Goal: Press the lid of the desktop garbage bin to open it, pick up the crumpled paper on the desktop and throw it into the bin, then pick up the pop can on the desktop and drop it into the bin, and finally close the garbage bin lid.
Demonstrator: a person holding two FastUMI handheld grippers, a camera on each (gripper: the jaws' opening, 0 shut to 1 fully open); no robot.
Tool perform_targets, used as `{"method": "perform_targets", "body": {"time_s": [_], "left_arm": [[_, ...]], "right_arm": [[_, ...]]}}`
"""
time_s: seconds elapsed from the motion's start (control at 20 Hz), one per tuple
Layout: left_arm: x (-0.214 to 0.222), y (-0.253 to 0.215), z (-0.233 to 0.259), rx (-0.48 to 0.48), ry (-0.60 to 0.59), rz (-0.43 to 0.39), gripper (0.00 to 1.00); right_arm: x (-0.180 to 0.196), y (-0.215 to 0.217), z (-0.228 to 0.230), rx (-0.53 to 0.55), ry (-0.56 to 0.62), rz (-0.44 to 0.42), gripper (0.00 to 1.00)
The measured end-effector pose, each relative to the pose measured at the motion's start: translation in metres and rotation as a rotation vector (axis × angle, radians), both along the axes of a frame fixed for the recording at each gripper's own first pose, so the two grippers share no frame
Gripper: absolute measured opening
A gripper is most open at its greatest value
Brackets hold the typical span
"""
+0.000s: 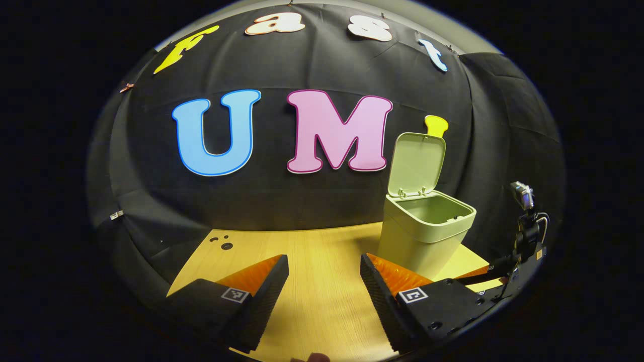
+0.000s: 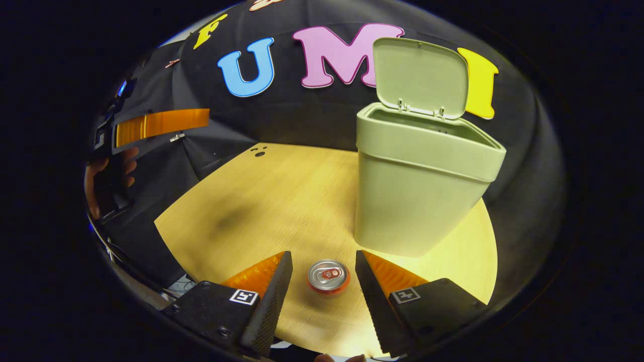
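Bin [image 2: 417, 191] at centre right of the right gripper view, standing on the wooden desktop [image 2: 261, 201]; its lid [image 2: 420, 78] is raised upright at the upper centre, so the pressing step appears done. Pop can [image 2: 328, 275] at lower centre of the same view, upright with its pull-tab top showing, sitting between the two fingers of the right gripper [image 2: 322, 281]; the jaws stand apart with a gap on either side of the can and press on nothing. Left gripper [image 1: 324, 286] at the bottom of the left gripper view, its jaws likewise spread wide and empty above bare desktop; the bin appears there at centre right with its lid up and the visible upper part of its interior bare. Crumpled paper is not to be found on the visible desktop; it may already lie in the bin, though the bin's bottom is hidden, so this cannot be confirmed. Remaining, by this reading: grasping the can, dropping it in, closing the lid.
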State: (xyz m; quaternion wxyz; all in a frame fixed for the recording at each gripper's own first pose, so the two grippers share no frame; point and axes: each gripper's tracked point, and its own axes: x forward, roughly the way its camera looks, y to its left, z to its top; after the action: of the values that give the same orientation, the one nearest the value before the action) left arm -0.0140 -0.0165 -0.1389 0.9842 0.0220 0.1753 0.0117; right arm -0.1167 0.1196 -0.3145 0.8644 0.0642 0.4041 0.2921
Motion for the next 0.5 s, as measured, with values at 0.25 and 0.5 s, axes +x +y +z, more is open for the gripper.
{"method": "perform_targets", "body": {"time_s": [0.25,0.5], "left_arm": [[-0.008,0.009,-0.005,0.0,0.016,0.024,0.92],[-0.009,0.014,-0.009,-0.008,0.026,0.036,0.92]], "right_arm": [[-0.008,0.001,-0.031,-0.056,0.043,0.03,0.84],[-0.013,0.007,-0.053,-0.073,0.088,0.045,0.85]]}}
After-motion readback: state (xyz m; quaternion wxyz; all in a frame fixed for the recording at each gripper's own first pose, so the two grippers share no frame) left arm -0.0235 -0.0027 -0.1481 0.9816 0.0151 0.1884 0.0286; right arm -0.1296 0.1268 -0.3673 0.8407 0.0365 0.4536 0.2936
